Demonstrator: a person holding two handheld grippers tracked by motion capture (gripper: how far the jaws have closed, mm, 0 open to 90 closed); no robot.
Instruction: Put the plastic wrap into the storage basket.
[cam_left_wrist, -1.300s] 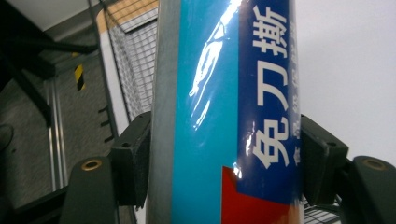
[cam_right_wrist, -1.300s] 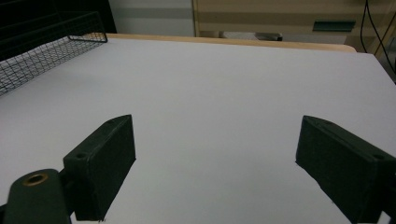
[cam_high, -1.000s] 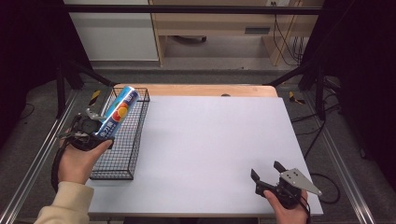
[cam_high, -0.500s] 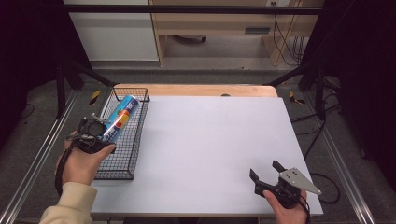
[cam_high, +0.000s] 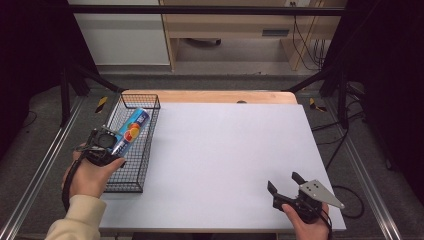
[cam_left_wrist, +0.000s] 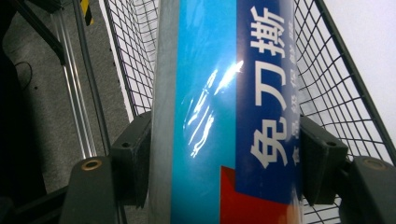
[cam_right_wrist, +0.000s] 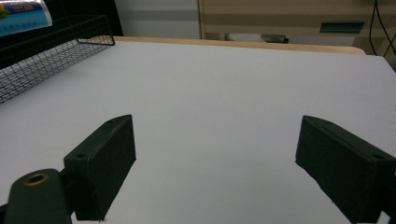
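The desk is a broad white sheet, bare between the two hands. At its left edge stands a black wire basket, its mesh walls rising close on both sides of the blue box (a long carton with white print). The box hangs over the basket, long axis running along the basket, far end tilted up and away. The left claw is clamped across its near end. The right claw, well apart, stands with jaws spread over bare desk.

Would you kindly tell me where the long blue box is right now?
In the high view, the long blue box is at the table's left side, clamped in the left gripper and slanting over the black wire basket.
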